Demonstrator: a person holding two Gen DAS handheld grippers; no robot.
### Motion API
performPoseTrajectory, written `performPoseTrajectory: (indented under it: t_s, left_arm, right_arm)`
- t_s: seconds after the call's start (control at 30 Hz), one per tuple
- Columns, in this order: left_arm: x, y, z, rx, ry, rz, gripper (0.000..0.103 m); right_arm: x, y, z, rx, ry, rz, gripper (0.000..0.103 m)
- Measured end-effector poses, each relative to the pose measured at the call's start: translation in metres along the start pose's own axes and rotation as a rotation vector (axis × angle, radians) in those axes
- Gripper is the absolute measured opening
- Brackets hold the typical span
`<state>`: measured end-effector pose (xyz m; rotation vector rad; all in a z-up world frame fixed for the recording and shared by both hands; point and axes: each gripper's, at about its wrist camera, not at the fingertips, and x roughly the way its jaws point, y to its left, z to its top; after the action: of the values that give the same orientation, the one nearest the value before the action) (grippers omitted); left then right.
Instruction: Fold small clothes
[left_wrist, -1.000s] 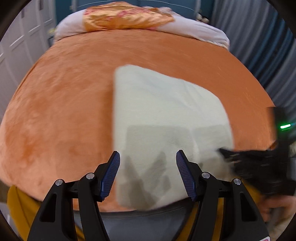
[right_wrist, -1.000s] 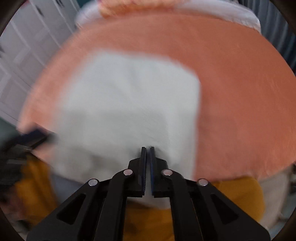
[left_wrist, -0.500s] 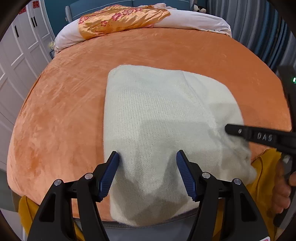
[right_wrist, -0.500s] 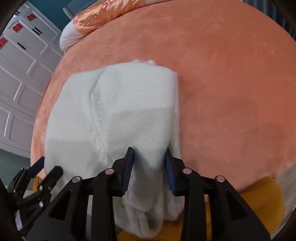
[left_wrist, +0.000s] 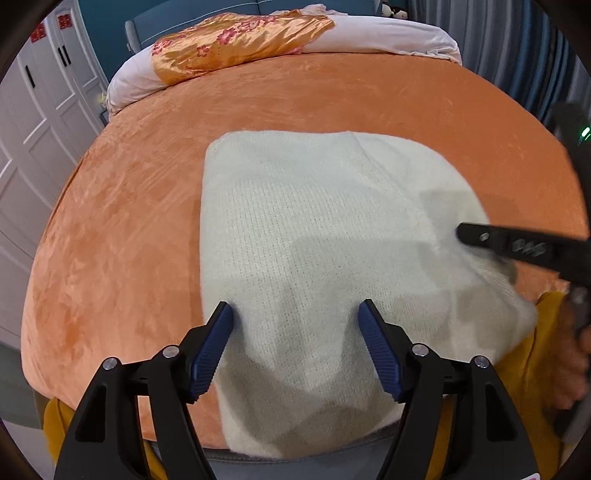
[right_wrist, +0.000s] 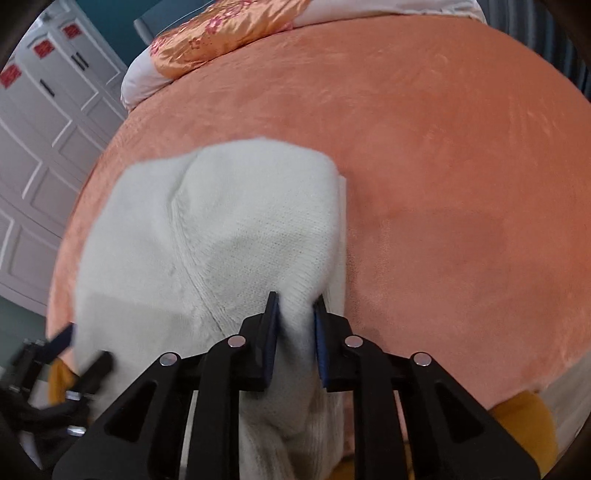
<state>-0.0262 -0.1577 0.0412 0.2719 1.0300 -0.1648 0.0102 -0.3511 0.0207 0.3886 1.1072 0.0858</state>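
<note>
While the white panelled wardrobe doors stand beyond the bed's left edge, the bed itself is covered by a plush orange velvet bedspread, and at its far edge lies a long white pillow with a shiny orange floral satin cloth draped over it. On the near half of the bed, reaching to the near edge and hanging a little over it, lies the cream knitted garment, folded into a thick, roughly rectangular pad with a diagonal seam running across its top layer.

At the garment's near left part sits the left gripper, black-framed with blue ribbed pads; its jaws stand wide apart, one pad at the garment's left border and the other well onto the knit, with the fabric lying between them and not pinched. Below it, at the bed's near edge, a strip of grey and some mustard-yellow fabric show.

Further right, the right gripper is at the garment's near right corner. Its jaws are narrow, and a raised fold of the cream knit passes between the two pads, touching both, so it grips that fold. In the left wrist view this same gripper enters from the right as a black bar reaching onto the garment's right border. Striped blue-grey curtains hang beyond the bed's right edge.
</note>
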Motion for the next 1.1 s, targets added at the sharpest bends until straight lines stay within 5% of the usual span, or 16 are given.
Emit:
performPoseTrajectory:
  t_s: [0.1, 0.17, 0.53, 0.77, 1.1]
  left_arm:
    - [-0.002, 0.002, 0.003, -0.018, 0.013, -0.008, 0.070]
    - [-0.005, 0.006, 0.004, -0.047, 0.022, -0.032, 0.074]
    - [0.001, 0.031, 0.005, -0.188, 0.096, -0.076, 0.081]
    - [0.026, 0.055, 0.003, -0.321, 0.145, -0.218, 0.093]
    - [0.034, 0.045, -0.001, -0.308, 0.113, -0.199, 0.098]
  right_arm:
    - [-0.017, 0.005, -0.008, -0.010, -0.011, -0.007, 0.035]
    - [-0.022, 0.003, -0.015, -0.004, -0.018, 0.008, 0.053]
    - [0.003, -0.007, -0.034, 0.094, 0.050, 0.097, 0.062]
    - [0.019, -0.014, -0.025, 0.141, 0.070, 0.190, 0.063]
    - [0.030, -0.021, -0.026, 0.162, 0.059, 0.252, 0.069]
